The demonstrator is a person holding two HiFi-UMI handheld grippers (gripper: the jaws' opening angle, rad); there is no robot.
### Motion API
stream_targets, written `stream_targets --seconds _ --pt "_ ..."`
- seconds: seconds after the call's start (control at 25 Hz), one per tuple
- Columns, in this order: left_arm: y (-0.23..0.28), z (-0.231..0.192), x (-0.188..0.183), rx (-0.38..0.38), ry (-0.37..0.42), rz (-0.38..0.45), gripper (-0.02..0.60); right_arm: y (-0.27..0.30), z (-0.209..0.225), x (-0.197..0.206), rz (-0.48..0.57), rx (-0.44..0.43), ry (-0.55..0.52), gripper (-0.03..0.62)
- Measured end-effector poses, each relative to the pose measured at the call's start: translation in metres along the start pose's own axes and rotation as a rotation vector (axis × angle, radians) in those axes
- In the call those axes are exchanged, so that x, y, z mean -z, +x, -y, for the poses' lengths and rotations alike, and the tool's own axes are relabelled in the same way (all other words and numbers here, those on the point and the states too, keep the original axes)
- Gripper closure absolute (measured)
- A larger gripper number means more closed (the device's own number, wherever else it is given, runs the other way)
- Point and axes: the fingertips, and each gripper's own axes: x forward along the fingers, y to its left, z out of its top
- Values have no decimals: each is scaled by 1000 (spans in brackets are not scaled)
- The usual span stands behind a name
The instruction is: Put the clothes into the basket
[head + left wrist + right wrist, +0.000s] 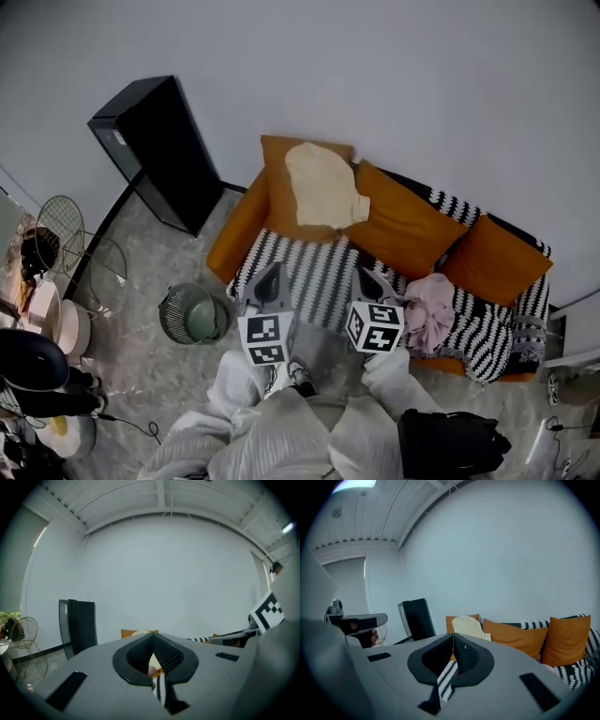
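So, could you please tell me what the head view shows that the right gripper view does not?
Only the head view shows the green basket on the floor and the person's sleeves. Only the right gripper view shows the ceiling and, up close, the closed, empty jaws of the right hand-held gripper. Both show the cream garment on an orange cushion, the black cabinet and the striped throw.

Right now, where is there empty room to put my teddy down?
The striped blanket is bare between the cream garment and the pink clothes. The floor between the basket and black cabinet is free. The corner by the wire chair is crowded.
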Motion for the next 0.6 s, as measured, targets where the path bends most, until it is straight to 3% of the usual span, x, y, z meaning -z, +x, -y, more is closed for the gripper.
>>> stream_targets --seconds 0.32,0.6 --pt "61 -65 3 12 -24 -40 577 80 -29 -11 -32 17 0 569" --pt "104 -58 18 55 -40 -97 576 98 -3 -7 -64 68 10 569"
